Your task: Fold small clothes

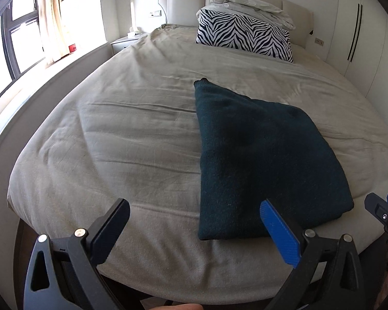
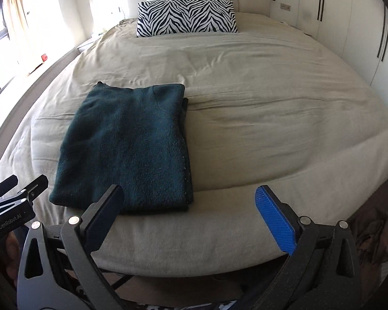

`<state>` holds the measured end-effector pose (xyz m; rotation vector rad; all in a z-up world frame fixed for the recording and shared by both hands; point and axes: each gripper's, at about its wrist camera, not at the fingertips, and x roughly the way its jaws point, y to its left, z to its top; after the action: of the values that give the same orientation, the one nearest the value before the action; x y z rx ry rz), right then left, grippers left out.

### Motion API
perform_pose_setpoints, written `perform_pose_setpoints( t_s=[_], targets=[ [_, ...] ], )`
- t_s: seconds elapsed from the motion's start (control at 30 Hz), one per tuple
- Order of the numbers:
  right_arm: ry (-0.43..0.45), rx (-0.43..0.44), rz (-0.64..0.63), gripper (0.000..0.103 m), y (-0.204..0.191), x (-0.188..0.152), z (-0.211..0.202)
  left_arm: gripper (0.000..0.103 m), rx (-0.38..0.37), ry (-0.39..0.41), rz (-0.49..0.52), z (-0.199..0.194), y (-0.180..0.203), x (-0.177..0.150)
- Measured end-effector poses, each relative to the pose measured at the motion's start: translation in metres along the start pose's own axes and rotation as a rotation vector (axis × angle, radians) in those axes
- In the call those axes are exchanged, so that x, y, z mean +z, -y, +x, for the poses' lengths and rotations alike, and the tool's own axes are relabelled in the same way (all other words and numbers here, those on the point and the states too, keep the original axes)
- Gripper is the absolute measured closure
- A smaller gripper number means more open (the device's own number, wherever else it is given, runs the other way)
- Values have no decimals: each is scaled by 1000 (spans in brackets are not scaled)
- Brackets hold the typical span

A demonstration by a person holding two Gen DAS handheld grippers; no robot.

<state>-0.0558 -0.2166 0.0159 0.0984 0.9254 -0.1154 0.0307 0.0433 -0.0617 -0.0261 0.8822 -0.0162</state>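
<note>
A dark green knit sweater (image 1: 258, 160) lies folded into a rectangle on the beige bed cover near the bed's foot; it also shows in the right wrist view (image 2: 126, 147). My left gripper (image 1: 194, 211) is open and empty, held above the foot edge just in front of the sweater's near left corner. My right gripper (image 2: 188, 199) is open and empty, held in front of the sweater's near right corner. Each gripper shows at the edge of the other's view: the right one (image 1: 382, 206), the left one (image 2: 18, 183).
The bed cover (image 1: 129, 142) is a wide beige sheet with wrinkles. A zebra-print pillow (image 1: 243, 35) and a bundled white duvet (image 1: 253, 6) lie at the headboard. A window with a curtain (image 1: 51, 18) is left, white wardrobes (image 2: 354, 25) right.
</note>
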Motion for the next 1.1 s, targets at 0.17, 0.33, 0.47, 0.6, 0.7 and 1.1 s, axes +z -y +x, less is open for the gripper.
perform_pose_setpoints(
  t_s=[0.17,0.33,0.47,0.6,0.7,1.1],
  targets=[
    [-14,-7,-9,0,0,-1,3,0,-4,-13,0,4,-1,-4],
    [-29,-11,-3,0,3,-4,7,0,-7,-21,-1,6,-1,-7],
    [-35,-11,-7,0,3,-4,11,0,-8,-21,1,6,-1,-7],
    [-42,-9,-15,0,2,-4,13,0,-5,-21,1,6,-1,-7],
    [-44,-8,-15,0,1,-5,13,0,-8,-23,-1,6,-1,-7],
    [-53,-8,-13,0,0,-7,17,0,-9,-23,-1,6,-1,-8]
  ],
)
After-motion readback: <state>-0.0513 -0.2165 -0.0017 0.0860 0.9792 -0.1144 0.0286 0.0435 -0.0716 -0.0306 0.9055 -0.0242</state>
